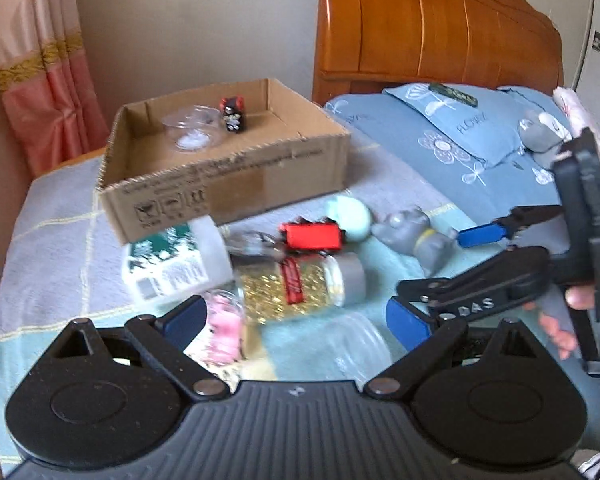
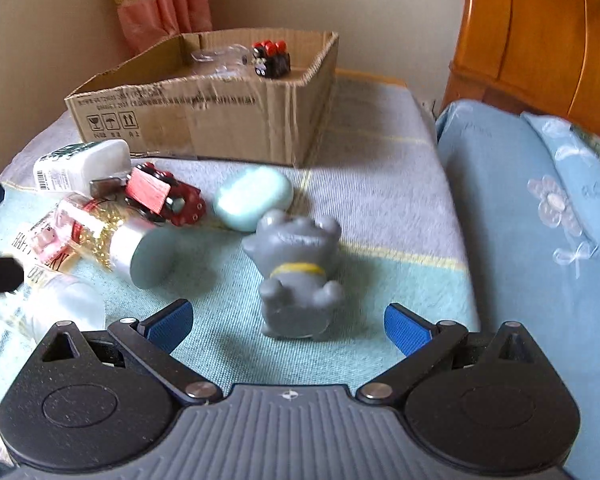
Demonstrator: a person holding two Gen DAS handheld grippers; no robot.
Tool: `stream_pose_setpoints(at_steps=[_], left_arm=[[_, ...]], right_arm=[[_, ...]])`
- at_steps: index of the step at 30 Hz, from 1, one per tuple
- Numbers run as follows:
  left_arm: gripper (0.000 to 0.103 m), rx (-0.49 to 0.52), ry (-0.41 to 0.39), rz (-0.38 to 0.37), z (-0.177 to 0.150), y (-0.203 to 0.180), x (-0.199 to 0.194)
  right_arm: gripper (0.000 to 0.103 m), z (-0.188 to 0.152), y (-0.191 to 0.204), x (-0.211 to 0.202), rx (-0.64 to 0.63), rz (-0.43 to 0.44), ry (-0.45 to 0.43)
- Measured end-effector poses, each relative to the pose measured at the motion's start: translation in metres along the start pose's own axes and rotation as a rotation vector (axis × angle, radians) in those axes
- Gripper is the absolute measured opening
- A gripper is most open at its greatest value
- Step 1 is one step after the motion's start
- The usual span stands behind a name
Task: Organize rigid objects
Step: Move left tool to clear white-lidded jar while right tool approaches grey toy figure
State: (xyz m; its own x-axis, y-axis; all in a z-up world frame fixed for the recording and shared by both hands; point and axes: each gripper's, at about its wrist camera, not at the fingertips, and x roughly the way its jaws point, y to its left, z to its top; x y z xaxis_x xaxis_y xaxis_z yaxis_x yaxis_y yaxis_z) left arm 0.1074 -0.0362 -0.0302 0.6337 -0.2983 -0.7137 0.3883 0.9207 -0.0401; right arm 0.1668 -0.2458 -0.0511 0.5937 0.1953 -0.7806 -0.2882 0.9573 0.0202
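The right hand-held gripper (image 2: 288, 320) hung open around the base of the gray figurine (image 2: 296, 272) lying on the bed (image 2: 380, 184); closing squarely on its body should keep it from slipping. The left hand-held gripper (image 1: 296, 320) was open and empty. The cardboard box (image 1: 228, 184) held two items: one clear cup (image 1: 192, 132) and one toy (image 1: 232, 114).

Open brown cardboard box (image 2: 204, 120) on blanket, holding clear plastic cup (image 1: 190, 130) on its side and small black-red toy (image 2: 271, 59).

Grey rubber animal figurine with yellow collar (image 2: 296, 276) lying in front of box, pale mint oval case (image 2: 254, 198) just beside its head.

Red toy car (image 2: 166, 198) on its side, touching gold-glitter jar with grey lid (image 1: 300, 286).

White rectangular bottle with green label (image 1: 176, 262) on its side near box corner.
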Motion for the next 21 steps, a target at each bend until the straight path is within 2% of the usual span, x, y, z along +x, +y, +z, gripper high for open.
stream_pose_setpoints(at_steps=[4, 7, 10, 14, 21], left_arm=[[0.096, -0.003, 0.025, 0.015, -0.006, -0.01, 0.011], [0.096, -0.017, 0.047, 0.033, -0.012, -0.015, 0.018], [0.096, -0.036, 0.061, 0.021, -0.018, -0.017, 0.024], [0.096, -0.023, 0.08, 0.084, -0.025, -0.02, 0.027], [0.096, 0.013, 0.074, 0.143, -0.041, -0.004, 0.012]], right_arm=[[0.103, -0.004, 0.002, 0.008, -0.035, -0.023, 0.007], [0.103, -0.01, 0.002, 0.006, -0.055, -0.001, -0.025], [0.103, -0.014, 0.0, 0.005, -0.057, 0.012, -0.051], [0.103, -0.015, 0.001, 0.003, -0.058, 0.01, -0.06], [0.103, -0.02, -0.001, 0.001, -0.083, 0.029, -0.088]])
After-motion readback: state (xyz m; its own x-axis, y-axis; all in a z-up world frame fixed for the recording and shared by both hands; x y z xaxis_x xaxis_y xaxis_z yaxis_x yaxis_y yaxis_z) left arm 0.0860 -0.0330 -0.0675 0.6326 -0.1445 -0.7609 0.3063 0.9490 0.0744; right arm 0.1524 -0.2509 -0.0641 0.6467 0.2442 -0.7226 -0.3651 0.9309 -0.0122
